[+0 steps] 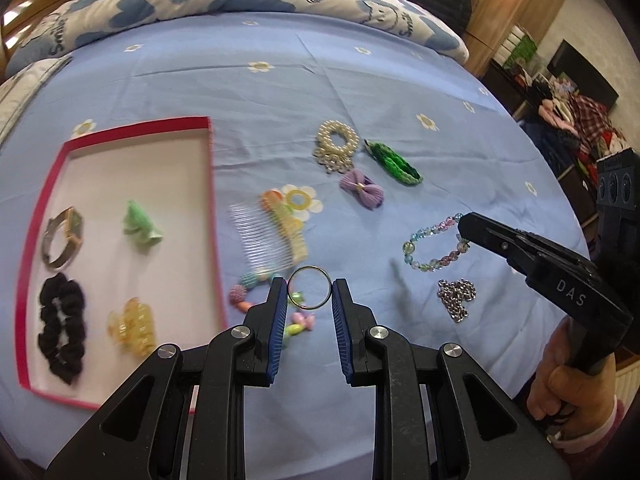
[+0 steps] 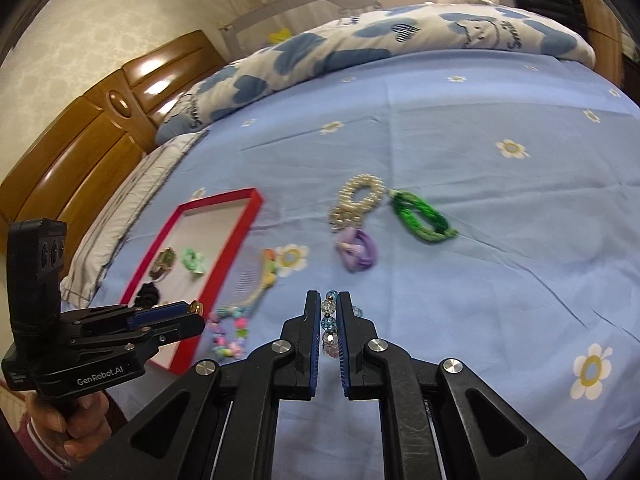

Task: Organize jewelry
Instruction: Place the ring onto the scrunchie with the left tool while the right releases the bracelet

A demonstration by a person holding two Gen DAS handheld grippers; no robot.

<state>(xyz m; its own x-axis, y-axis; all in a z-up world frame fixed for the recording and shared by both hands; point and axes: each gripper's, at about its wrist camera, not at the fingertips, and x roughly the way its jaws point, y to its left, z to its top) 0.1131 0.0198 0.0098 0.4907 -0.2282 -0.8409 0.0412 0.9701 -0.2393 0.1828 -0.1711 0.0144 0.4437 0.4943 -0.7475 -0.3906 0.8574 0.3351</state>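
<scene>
Over that blue bed (image 1: 360, 92), your left tongs (image 1: 309, 294) pinch a thin ring (image 1: 309, 279) and right tongs (image 2: 329, 316) clamp the beaded bracelet (image 2: 329, 322), so any jolt could drop either before the red tray (image 1: 120, 128).

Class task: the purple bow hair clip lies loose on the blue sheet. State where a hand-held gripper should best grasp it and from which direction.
Probably grip the purple bow at its narrow gold-banded centre, coming from above. The puffed loops either side would likely squash or slip; the pinched middle fits between the pads. It lies flat on the sheet, apart from the pearl scrunchie.

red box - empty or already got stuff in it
Partly filled. The red box holds a watch, a green clip, a black scrunchie and a yellow claw clip; much of its white floor shows bare.
</scene>
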